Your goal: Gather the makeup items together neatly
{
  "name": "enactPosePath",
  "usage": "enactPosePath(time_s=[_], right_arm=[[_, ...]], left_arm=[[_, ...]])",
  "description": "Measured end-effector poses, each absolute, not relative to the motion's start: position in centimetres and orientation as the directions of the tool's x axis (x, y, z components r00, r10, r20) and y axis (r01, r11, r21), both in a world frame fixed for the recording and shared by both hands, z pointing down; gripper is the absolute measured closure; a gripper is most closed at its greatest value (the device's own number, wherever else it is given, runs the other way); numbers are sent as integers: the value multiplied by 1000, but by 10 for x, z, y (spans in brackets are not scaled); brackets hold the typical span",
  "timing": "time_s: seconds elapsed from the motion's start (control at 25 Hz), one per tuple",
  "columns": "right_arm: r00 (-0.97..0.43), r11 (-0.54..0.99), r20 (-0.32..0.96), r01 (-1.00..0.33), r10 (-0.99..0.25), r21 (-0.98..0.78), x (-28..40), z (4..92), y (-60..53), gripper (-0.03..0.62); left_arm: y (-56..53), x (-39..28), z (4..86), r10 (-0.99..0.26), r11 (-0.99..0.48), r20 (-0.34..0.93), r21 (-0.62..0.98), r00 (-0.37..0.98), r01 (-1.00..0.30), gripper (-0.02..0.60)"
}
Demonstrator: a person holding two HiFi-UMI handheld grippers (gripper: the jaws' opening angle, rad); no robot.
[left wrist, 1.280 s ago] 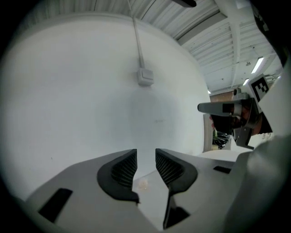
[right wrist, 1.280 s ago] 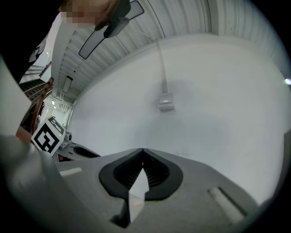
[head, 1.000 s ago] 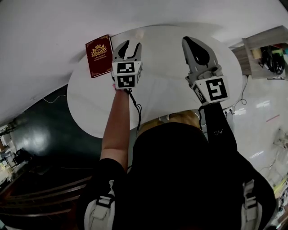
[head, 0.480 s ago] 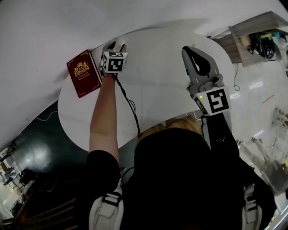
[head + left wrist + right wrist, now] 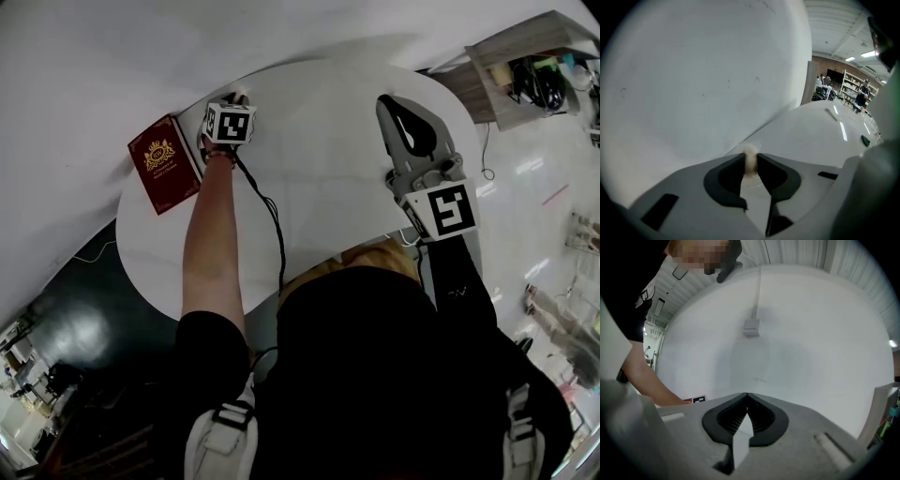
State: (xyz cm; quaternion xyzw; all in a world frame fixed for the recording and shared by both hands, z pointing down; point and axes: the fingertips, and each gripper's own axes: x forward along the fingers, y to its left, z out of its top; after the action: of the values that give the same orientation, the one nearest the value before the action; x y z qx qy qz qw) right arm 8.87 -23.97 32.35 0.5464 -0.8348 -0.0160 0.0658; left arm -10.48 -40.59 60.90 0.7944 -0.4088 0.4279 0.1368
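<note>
**Down and leftward since a second ago: left gripper [image 5: 234, 97] at the far edge**

Its jaws have just been closing and now pinch a small cream soft puff [image 5: 750, 152] at the round white table's [image 5: 328, 141] far edge, beside the white wall [image 5: 693, 70]. Light and squashy, it seems: hold mid-body, gently. Open tabletop lies nearer; the right gripper [image 5: 747, 394] hovers closed, empty.

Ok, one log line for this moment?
left gripper: jaws just closed onto small cream item | right gripper: shut, empty, over white table
</note>
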Motion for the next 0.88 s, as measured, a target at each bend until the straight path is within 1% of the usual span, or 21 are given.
enactPosePath(time_s=[0.16, 0.28, 0.48, 0.64, 0.88], right_arm=[[-419, 431, 115, -895, -901, 118, 85, 326, -239, 589], [-440, 445, 65, -890, -896, 104, 78, 312, -242, 589], [-491, 490, 17, -866, -871, 102, 67, 298, -235, 589], [-548, 543, -47, -835, -835, 86, 55, 285, -224, 589], [-596, 592, -101, -803, -797, 67, 43, 268, -209, 589]], left_arm=[[-398, -103, 566, -621, -565, 711, -115, 329, -817, 502], [-383, -101, 515, -699, -524, 625, -118, 347, -843, 502], [-331, -93, 429, -808, -457, 473, -127, 351, -881, 502], [-279, -73, 369, -864, -417, 353, -99, 360, -903, 502], [-217, -75, 308, -927, -336, 207, -80, 314, -939, 500]])
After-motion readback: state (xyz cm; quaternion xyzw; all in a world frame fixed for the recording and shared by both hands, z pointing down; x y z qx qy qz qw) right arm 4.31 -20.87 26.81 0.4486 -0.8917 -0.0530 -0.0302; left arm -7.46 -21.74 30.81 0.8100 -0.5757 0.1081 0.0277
